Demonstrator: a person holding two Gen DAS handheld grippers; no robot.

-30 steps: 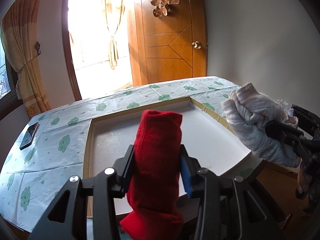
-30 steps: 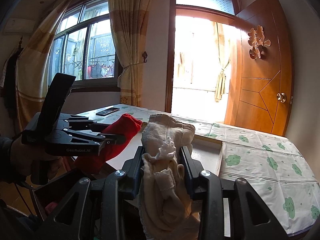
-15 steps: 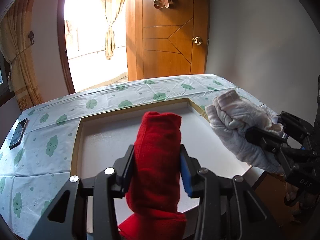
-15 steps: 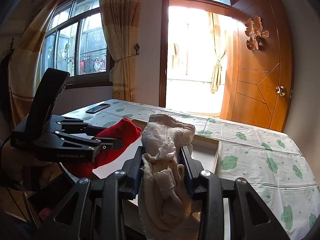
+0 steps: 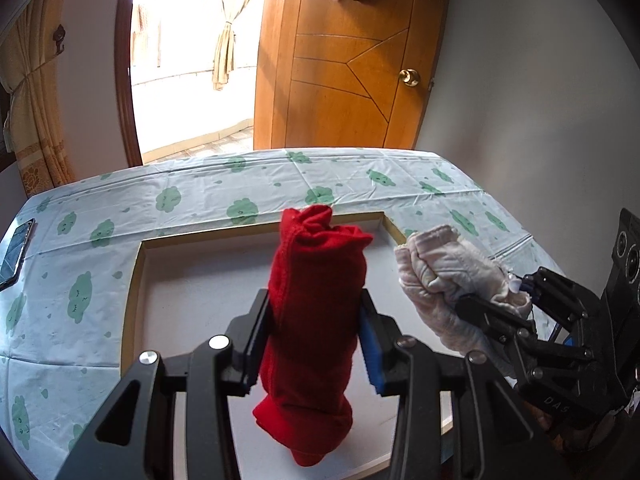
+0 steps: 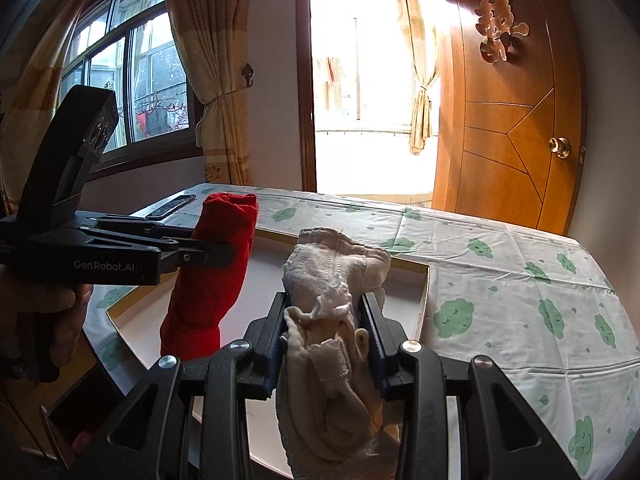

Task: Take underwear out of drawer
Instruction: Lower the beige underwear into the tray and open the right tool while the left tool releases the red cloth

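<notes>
My left gripper (image 5: pixel 316 320) is shut on a rolled red underwear (image 5: pixel 316 300), held upright above a white board (image 5: pixel 192 280) on the table. My right gripper (image 6: pixel 328 320) is shut on a rolled cream underwear (image 6: pixel 336 276), also held above the board. In the left wrist view the cream roll (image 5: pixel 448 280) and the right gripper (image 5: pixel 504 300) are at the right. In the right wrist view the red roll (image 6: pixel 216 264) and the left gripper (image 6: pixel 224 254) are at the left. An open drawer (image 6: pixel 68 424) shows at the lower left.
The table carries a white cloth with green clouds (image 5: pixel 200 196). A phone (image 5: pixel 16 248) lies at its left edge, also in the right wrist view (image 6: pixel 170 206). A wooden door (image 5: pixel 344 64) and a bright doorway (image 6: pixel 368 92) stand behind.
Both grippers have risen and moved forward over the table with their rolls; the white board now lies lower and nearer in both views.
</notes>
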